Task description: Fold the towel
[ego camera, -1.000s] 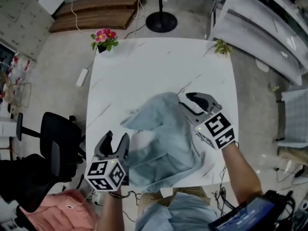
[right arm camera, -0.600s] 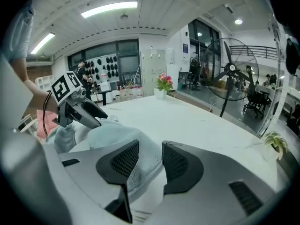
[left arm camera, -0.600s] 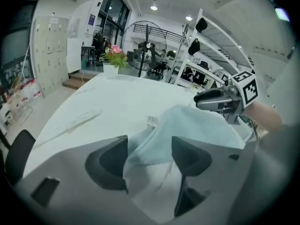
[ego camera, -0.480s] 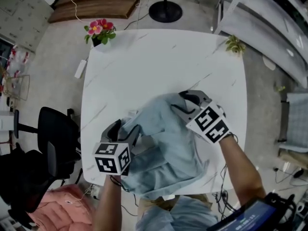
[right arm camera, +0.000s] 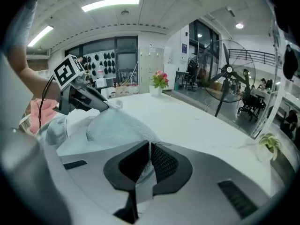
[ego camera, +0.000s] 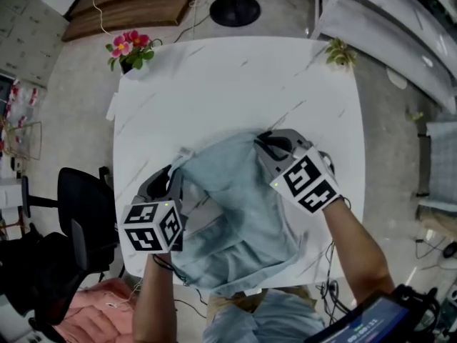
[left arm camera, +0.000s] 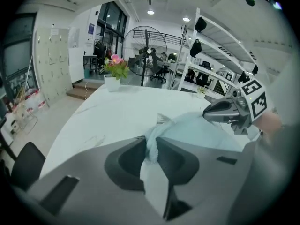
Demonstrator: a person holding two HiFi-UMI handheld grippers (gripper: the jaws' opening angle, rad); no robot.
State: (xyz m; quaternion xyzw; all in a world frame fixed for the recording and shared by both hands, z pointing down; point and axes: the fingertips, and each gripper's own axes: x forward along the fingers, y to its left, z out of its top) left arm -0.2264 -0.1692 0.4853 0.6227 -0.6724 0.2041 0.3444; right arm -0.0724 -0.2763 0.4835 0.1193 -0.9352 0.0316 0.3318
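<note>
Towel [ego camera: 235, 206], pale blue-grey, is lying crumpled on the near half of the white marble-look table [ego camera: 214, 84], reaching almost to the table's near edge.

L gripper [left arm camera: 151, 146] is sitting at the towel's left side, approx. mid-way along that edge. Its jaws have just been closing and are now standing only a little apart, squeezing a bunched fold of the cloth between the pads. The fabric is puffing out just beyond the tips.

R gripper [right arm camera: 149, 161] is working at the towel's far-right part. Its jaws have just been closing too and are now almost together, pinching a thin edge of the cloth, w/ a strip of it showing in the narrow slit between them.

Between the two grippers the towel is humping up in loose folds, not lying flat. Both grippers are pointing down at the table, each w/ its marker cube facing up toward the head view.

Elsewhere, a pot of pink flowers [ego camera: 127, 48] is standing at the far-left corner of the table, and a small green plant [ego camera: 340, 51] is sitting at the far-right corner. A black chair [ego camera: 78, 206] is standing on the floor left of the table.
</note>
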